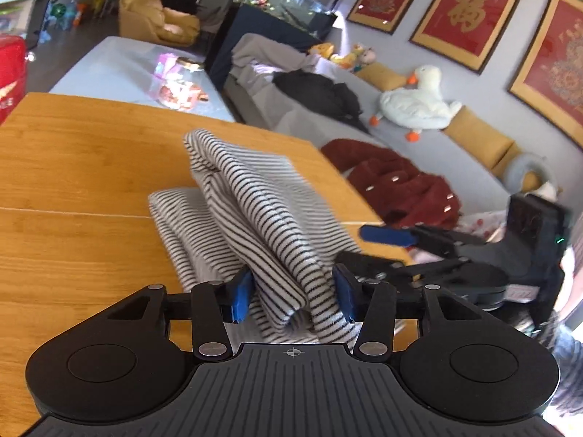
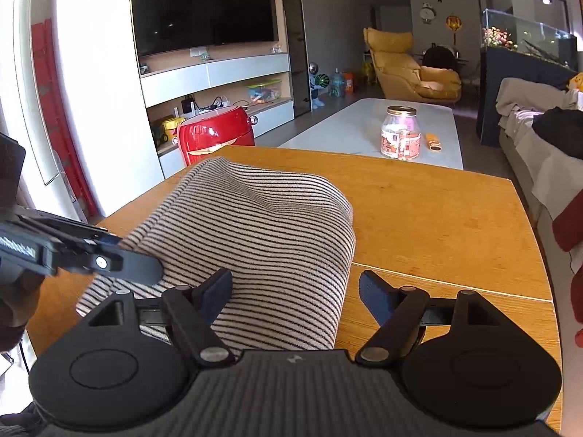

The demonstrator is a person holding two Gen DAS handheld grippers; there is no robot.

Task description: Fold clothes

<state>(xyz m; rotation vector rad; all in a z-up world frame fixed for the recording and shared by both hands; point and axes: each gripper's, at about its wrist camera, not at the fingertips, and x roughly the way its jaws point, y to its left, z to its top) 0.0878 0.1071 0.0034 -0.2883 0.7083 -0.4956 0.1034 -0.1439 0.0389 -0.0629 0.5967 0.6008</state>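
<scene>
A black-and-white striped garment (image 1: 255, 211) lies folded on the wooden table (image 1: 73, 182). Its near fold is bunched up and lifted between the blue pads of my left gripper (image 1: 293, 295), which is shut on it. To the right in the left wrist view, my right gripper (image 1: 375, 247) hovers at the table's edge. In the right wrist view the striped garment (image 2: 262, 218) humps up in front of my right gripper (image 2: 295, 291), which is open. Its left finger rests over the cloth, and the right finger is above bare table (image 2: 437, 218). My left gripper (image 2: 142, 267) reaches onto the cloth from the left.
A grey sofa (image 1: 328, 120) beside the table holds a red garment (image 1: 400, 182), black clothing (image 1: 320, 91) and a white plush duck (image 1: 419, 102). Beyond the table are a pale coffee table (image 2: 364, 116) with a glass jar (image 2: 400, 133), and a red appliance (image 2: 215, 134).
</scene>
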